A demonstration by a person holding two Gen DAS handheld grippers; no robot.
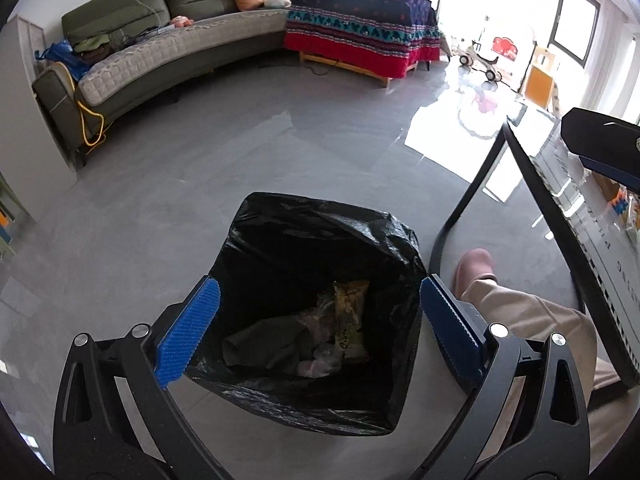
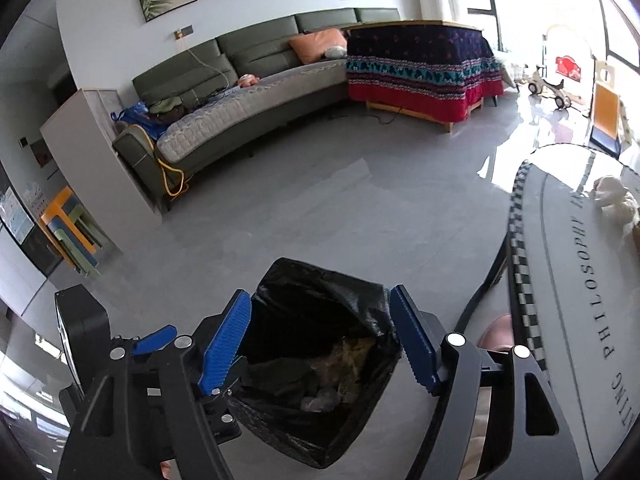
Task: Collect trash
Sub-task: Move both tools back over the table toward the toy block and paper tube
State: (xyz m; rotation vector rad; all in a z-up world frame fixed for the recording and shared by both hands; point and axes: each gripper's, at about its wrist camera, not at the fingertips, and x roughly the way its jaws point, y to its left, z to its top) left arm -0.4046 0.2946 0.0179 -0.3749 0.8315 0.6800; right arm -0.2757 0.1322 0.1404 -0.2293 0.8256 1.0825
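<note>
Evidently well advanced. One bin on the floor, lined with one black bag, standing beside the table's dark leg. Inside, at the bag's bottom: one yellow wrapper, one dark grey crumpled sheet, and pale clear-plastic scraps whose number cannot be told. So some trash already collected, as judged from the contents.

Left gripper directly above the bin mouth, jaws spread wide, nothing between them. Right gripper likewise over the bin, jaws spread, empty. Two grippers, both idle of load; probably just past a drop, though not confirmed.

Remaining, as a judgement: one pale crumpled lump near the table's far edge in the right wrist view, possibly tissue and possibly trash; identity uncertain. Little of the tabletop visible, so further items there cannot be ruled out. No loose litter seen on the open floor.

Also noted: one pink slipper beside the bin, worn on the operator's foot.
</note>
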